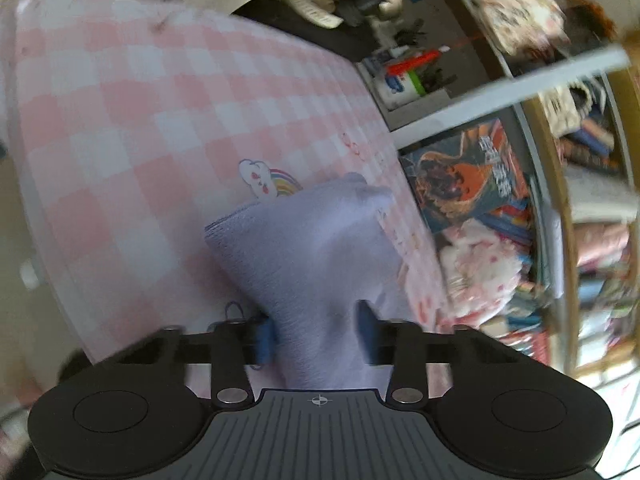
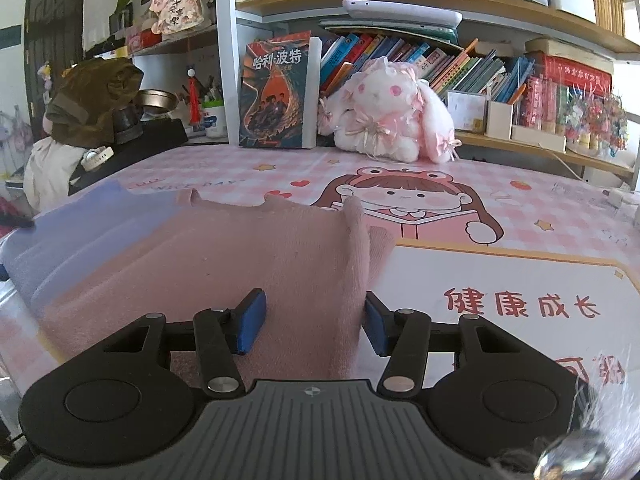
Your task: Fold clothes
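Note:
A soft garment, lavender at one end and pink at the other, lies on the pink checked desk mat [image 1: 120,120]. In the left wrist view my left gripper [image 1: 318,332] holds a bunched lavender part [image 1: 304,248] between its blue pads, lifted off the mat. In the right wrist view my right gripper [image 2: 314,324] has its blue pads either side of a raised fold of the pink part [image 2: 248,248]. The lavender part [image 2: 80,232] spreads to the left there.
A plush rabbit [image 2: 384,112] and a Harry Potter book [image 2: 276,96] stand at the back of the desk under shelves of books. A brown plush [image 2: 92,100] sits at the left on a black stand. A cable and plug [image 2: 616,196] lie at the right edge.

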Demonstrator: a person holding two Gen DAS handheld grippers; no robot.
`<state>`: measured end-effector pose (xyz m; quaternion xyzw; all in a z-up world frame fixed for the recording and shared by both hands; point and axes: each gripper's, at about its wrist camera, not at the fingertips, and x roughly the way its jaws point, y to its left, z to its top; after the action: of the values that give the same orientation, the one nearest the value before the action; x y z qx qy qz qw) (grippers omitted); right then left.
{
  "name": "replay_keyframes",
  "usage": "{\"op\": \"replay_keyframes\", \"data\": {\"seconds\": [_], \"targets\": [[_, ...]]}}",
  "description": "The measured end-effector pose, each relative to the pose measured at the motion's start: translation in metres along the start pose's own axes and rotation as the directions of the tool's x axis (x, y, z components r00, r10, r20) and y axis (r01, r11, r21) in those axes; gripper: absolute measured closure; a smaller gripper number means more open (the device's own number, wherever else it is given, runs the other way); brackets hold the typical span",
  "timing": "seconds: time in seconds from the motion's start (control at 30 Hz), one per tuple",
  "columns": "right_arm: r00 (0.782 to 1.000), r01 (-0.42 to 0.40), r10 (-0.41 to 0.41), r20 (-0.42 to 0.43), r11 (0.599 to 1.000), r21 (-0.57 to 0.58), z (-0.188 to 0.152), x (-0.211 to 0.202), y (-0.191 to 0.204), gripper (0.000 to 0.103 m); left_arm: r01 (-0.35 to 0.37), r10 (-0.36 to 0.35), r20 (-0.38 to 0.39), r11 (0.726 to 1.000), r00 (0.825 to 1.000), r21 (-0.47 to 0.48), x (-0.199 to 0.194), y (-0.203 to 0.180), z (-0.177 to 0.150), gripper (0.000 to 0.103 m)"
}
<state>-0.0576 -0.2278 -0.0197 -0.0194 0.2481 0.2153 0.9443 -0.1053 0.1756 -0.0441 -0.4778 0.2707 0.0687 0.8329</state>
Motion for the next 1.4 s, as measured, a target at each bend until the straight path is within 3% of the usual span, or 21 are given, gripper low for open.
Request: {"op": "replay_keyframes", "data": {"seconds": [0.1,0.17,0.27,0.33,0.47,0.6,0.7,0.83,0.87,0.97,1.0,1.07,1.13,1.23,1.33,1.4], "targets": [[1.0,-0.011,0.011,-0.002,1.0,0.01,-0.001,0.0,-0.003,0.053,-0.008,-0.006,0.062,0.977,0.998,0.212,-0.008,-0.026,-0.009,0.072],[1.0,-0.015,0.015,-0.003,1.0,0.015,-0.001,-0.001,-0.003,0.054,-0.011,-0.005,0.063,0.97,0.998,0.243,-0.007,-0.029,-0.008,0.072],[1.0,-0.019,0.019,-0.005,1.0,0.016,-0.001,-0.001,-0.003,0.054,0.012,-0.016,0.023,0.984,1.0,0.177,-0.001,-0.018,0.002,0.066],[1.0,-0.02,0.02,-0.005,1.0,0.017,-0.002,-0.001,-0.003,0.054,0.039,-0.038,-0.013,0.992,0.999,0.122,0.004,-0.007,0.006,0.054],[1.0,-0.022,0.022,-0.008,1.0,0.02,-0.002,-0.001,-0.004,0.054,0.079,-0.079,-0.036,0.997,0.996,0.023,0.014,0.01,0.008,0.054],[1.0,-0.023,0.023,-0.012,0.999,0.022,-0.002,0.0,-0.004,0.054,0.098,-0.098,-0.008,0.995,0.995,0.021,0.019,0.01,0.005,0.053],[1.0,-0.022,0.023,-0.016,0.999,0.028,-0.002,0.0,-0.004,0.054,0.116,-0.116,0.01,0.993,0.993,0.014,0.021,0.012,0.006,0.057],[0.999,-0.033,0.035,-0.031,0.998,0.056,0.001,0.002,-0.005,0.056,0.115,-0.115,0.027,0.993,0.993,-0.007,0.022,0.02,0.007,0.084],[0.999,-0.036,0.039,-0.037,0.997,0.065,0.002,0.003,-0.006,0.056,0.12,-0.119,0.031,0.993,0.992,-0.011,0.021,0.023,0.008,0.086],[0.997,-0.052,0.056,-0.052,0.995,0.082,0.006,0.008,-0.006,0.057,0.114,-0.117,0.059,0.992,0.991,0.059,0.013,0.019,0.01,0.091],[0.996,-0.062,0.066,-0.054,0.995,0.082,0.007,0.01,-0.005,0.057,0.093,-0.103,0.075,0.988,0.992,0.124,0.009,0.013,0.01,0.091],[0.995,-0.079,0.083,-0.056,0.994,0.079,0.01,0.016,-0.001,0.057,0.032,-0.068,0.117,0.957,0.991,0.287,0.001,-0.006,0.007,0.091],[0.994,-0.09,0.094,-0.058,0.994,0.069,0.012,0.021,0.006,0.057,-0.037,-0.04,0.164,0.898,0.986,0.439,-0.006,-0.025,0.004,0.09],[0.994,-0.088,0.091,-0.057,0.995,0.051,0.016,0.029,0.016,0.057,-0.092,0.009,0.17,0.869,0.985,0.487,-0.006,-0.031,0.004,0.09],[0.994,-0.093,0.096,-0.054,0.994,0.055,0.017,0.032,0.016,0.057,-0.043,0.003,0.116,0.939,0.993,0.342,-0.001,-0.008,0.017,0.089],[0.993,-0.1,0.103,-0.053,0.993,0.062,0.016,0.032,0.014,0.057,-0.011,-0.009,0.082,0.971,0.997,0.24,0.002,0.009,0.022,0.088]]}}
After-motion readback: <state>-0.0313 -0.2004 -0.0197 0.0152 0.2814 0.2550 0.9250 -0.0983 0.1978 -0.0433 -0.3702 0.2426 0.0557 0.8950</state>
